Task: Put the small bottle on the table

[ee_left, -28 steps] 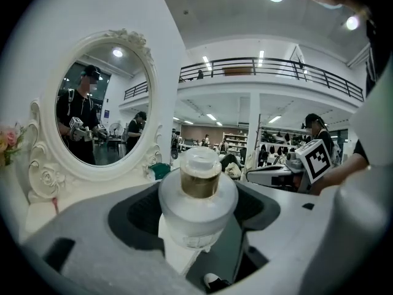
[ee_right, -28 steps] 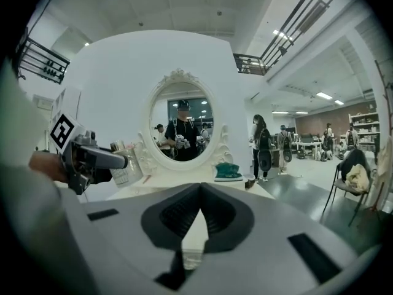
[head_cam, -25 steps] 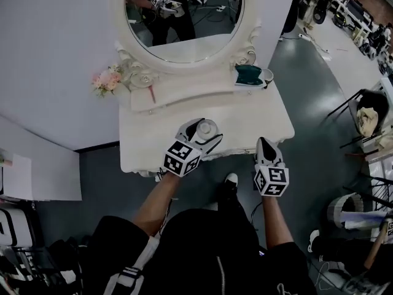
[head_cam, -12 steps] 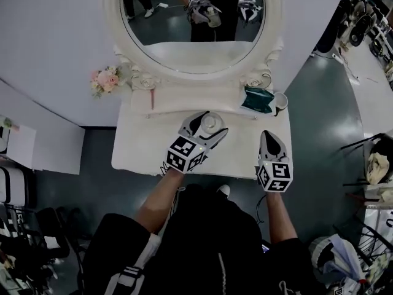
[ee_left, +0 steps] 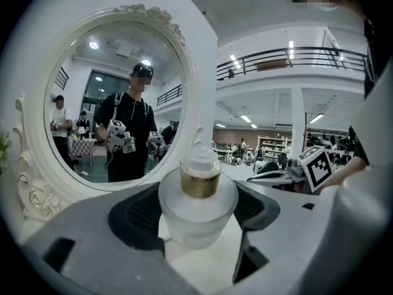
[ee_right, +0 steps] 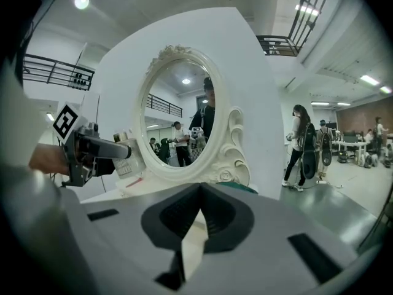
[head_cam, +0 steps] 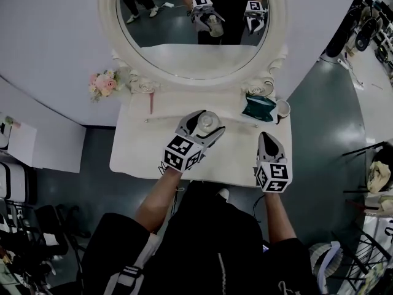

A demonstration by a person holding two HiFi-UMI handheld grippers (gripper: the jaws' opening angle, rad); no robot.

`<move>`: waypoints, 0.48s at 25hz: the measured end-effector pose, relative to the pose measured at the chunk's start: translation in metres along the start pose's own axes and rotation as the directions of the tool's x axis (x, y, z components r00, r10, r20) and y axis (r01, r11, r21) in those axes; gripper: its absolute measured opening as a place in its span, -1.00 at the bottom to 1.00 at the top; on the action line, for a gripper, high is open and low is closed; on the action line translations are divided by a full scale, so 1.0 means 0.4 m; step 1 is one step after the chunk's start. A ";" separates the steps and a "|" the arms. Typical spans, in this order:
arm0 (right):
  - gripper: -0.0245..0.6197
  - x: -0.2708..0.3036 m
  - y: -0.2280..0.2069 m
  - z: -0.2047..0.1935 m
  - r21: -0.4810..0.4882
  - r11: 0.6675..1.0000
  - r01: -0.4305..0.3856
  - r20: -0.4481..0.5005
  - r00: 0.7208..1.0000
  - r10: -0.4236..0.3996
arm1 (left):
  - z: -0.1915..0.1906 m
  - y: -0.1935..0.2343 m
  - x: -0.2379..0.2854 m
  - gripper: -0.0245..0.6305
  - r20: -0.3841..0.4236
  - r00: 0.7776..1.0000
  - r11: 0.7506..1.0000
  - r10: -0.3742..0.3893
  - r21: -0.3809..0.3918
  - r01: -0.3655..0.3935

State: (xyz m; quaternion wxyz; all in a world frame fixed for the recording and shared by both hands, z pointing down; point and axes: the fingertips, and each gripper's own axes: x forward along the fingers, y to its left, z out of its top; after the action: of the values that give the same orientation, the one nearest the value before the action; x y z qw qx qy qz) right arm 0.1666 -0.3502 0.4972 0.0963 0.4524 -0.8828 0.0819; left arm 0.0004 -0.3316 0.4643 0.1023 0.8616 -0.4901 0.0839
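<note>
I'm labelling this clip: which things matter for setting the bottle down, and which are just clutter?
In the job: small bottle, left gripper gripping it, table.
Lying about: mirror, pink flowers, teal item, white cup, idle right gripper.

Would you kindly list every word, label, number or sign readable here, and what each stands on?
No readable word or number.
On the small bottle: faint print on its side in the right gripper view, too blurred to read.
On the marker cubes: black-and-white square patterns, no letters.
</note>
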 end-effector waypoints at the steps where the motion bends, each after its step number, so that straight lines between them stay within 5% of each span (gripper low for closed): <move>1: -0.92 0.002 -0.006 -0.002 0.002 1.000 0.006 -0.002 1.000 -0.006 | 0.000 0.000 0.010 0.11 -0.004 1.000 1.000 -0.008 0.003 0.008; 12: -0.92 -0.048 -0.108 -0.089 0.055 0.990 0.127 -0.071 0.990 -0.123 | -0.058 -0.085 0.162 0.11 -0.077 0.984 0.986 -0.160 0.039 0.164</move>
State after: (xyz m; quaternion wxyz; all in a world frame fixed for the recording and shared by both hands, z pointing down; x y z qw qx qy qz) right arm 0.2161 -0.3517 0.5295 0.1174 0.5064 -0.8462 0.1174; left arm 0.0616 -0.3624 0.4994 0.1073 0.8970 -0.4123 0.1181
